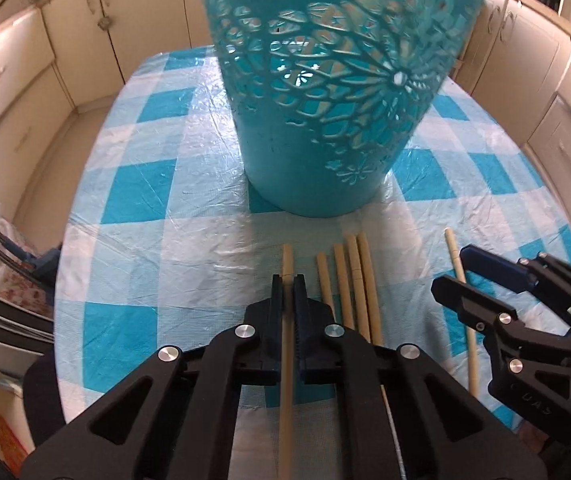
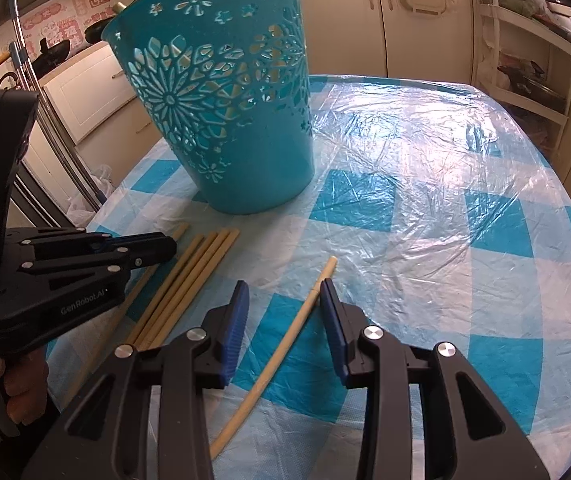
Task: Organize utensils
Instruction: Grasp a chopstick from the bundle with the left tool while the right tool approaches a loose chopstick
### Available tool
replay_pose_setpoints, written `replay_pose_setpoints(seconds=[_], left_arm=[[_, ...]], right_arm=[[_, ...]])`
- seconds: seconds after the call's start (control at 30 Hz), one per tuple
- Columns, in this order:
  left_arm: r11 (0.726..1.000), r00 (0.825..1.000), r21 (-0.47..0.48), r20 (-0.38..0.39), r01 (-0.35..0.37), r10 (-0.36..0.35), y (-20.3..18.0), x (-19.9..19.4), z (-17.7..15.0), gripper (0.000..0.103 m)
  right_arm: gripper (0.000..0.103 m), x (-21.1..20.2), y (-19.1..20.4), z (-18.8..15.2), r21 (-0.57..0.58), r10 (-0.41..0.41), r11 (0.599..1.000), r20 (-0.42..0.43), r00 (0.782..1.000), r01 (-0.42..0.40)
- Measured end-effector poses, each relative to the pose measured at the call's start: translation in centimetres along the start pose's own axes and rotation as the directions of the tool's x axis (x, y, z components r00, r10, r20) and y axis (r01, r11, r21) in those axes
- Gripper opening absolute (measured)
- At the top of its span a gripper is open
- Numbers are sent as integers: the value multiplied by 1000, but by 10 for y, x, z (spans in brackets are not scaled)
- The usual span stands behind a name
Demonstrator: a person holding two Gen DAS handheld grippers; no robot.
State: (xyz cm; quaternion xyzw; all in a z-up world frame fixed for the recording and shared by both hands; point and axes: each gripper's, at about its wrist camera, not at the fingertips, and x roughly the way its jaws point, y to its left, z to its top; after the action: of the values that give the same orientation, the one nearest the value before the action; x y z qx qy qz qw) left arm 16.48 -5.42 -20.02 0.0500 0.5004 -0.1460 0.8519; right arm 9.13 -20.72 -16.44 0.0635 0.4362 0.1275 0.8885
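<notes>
- On the blue-checked tablecloth (image 2: 425, 184) under clear plastic, my left gripper (image 1: 287, 280) is clamped on one pale chopstick (image 1: 287, 256), whose tip pokes out toward twelve o'clock between the closed jaws.
- At twelve o'clock from that claw stands the teal cut-out basket (image 1: 325, 120), upright, its base near the chopstick tips.
- At one o'clock of my left claw lies a bundle of four chopsticks (image 1: 349, 280), side by side and touching each other on the cloth.
- My right gripper (image 2: 284, 294) has its jaws spread apart, straddling a single chopstick (image 2: 285, 344) that lies flat; its tip points to one o'clock and sits close to the right blue pad (image 2: 331, 312).
- In the right wrist view the basket (image 2: 237, 120) sits at eleven o'clock, the bundle (image 2: 189, 280) at nine.
</notes>
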Motion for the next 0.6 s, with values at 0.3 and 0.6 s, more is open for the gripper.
replay_pose_setpoints(seconds=[0.3, 0.6], left_arm=[[996, 997, -60, -44, 67, -69, 24, 1, 4, 6], [998, 998, 64, -59, -23, 26, 8, 6, 12, 6]], right_arm=[[37, -2, -8, 0, 38, 41, 998, 5, 999, -41], [37, -2, -10, 0, 50, 54, 997, 8, 999, -54]])
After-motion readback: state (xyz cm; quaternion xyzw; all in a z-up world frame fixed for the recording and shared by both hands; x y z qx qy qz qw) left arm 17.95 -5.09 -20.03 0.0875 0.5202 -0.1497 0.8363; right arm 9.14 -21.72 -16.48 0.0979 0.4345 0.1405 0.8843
